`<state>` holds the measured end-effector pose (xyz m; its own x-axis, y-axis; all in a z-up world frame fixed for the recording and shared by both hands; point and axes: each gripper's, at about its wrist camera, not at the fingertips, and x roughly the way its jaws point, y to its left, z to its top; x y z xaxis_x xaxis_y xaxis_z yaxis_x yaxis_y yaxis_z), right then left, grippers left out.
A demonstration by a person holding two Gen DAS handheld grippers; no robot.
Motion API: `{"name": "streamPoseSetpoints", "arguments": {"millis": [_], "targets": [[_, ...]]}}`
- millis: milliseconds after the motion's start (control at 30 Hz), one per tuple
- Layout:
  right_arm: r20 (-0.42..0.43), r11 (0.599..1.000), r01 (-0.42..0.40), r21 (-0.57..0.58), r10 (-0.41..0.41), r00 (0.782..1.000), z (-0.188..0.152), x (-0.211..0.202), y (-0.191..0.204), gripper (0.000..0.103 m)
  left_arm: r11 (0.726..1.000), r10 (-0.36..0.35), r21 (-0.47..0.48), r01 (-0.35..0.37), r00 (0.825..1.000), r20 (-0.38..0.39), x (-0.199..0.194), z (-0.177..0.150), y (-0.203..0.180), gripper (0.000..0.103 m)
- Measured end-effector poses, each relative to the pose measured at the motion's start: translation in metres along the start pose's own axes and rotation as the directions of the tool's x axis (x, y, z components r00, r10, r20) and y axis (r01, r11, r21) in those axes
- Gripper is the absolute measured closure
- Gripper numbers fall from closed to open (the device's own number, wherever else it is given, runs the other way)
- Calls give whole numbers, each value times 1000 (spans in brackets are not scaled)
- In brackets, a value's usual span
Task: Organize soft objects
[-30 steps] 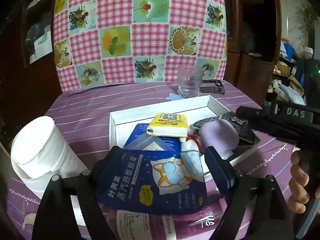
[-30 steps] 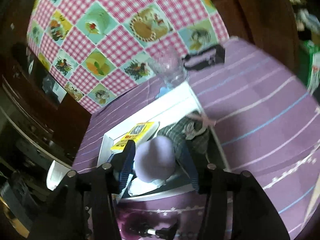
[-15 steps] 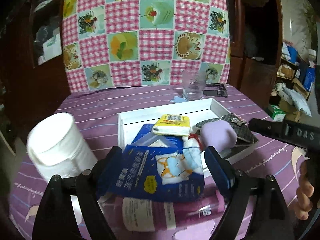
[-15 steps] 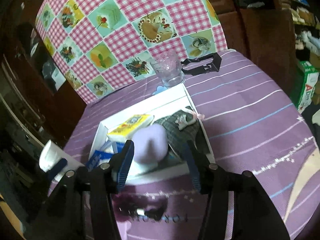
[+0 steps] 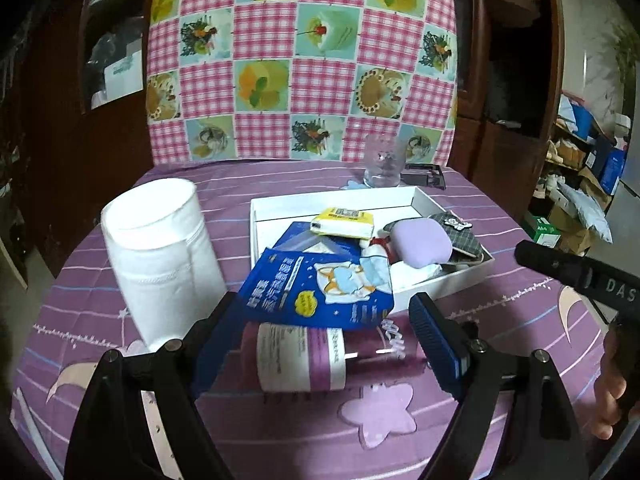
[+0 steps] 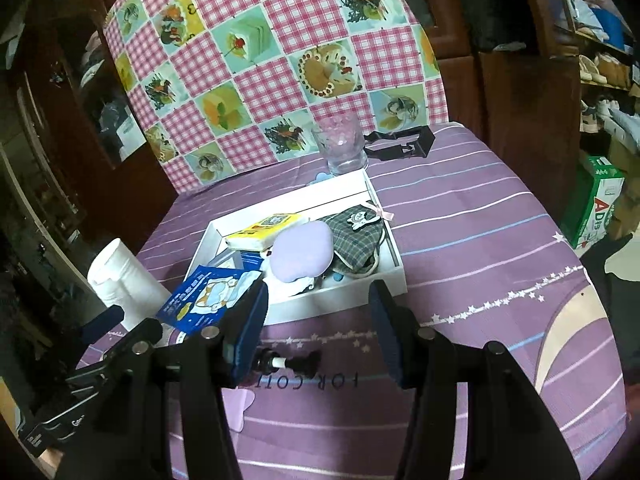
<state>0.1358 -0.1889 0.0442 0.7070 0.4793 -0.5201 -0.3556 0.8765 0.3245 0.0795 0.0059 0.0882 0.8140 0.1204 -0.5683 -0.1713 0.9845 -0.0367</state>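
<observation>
The left gripper (image 5: 320, 328) is level above the table (image 5: 500, 320), spread wide, with a blue packet (image 5: 316, 290) between its fingers. The right gripper (image 6: 316, 332), spread and empty, faces the white tray (image 6: 340, 304); a paper roll (image 5: 160, 256) stands left.

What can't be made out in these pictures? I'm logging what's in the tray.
- Left view: the bottle is half under the blue packet; label blurred.
- Both views: items in the white tray beneath the purple pad are covered.
- Left view: the left gripper looks open, yet the packet's support is unclear.
</observation>
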Motion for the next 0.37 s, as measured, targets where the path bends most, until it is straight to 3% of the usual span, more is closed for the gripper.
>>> {"name": "streamPoseSetpoints", "arguments": {"millis": [367], "targets": [[14, 1000, 8, 6, -8, 1000, -12, -26, -4, 49, 1000, 25, -18, -24, 997, 69, -30, -15, 7, 18]]}}
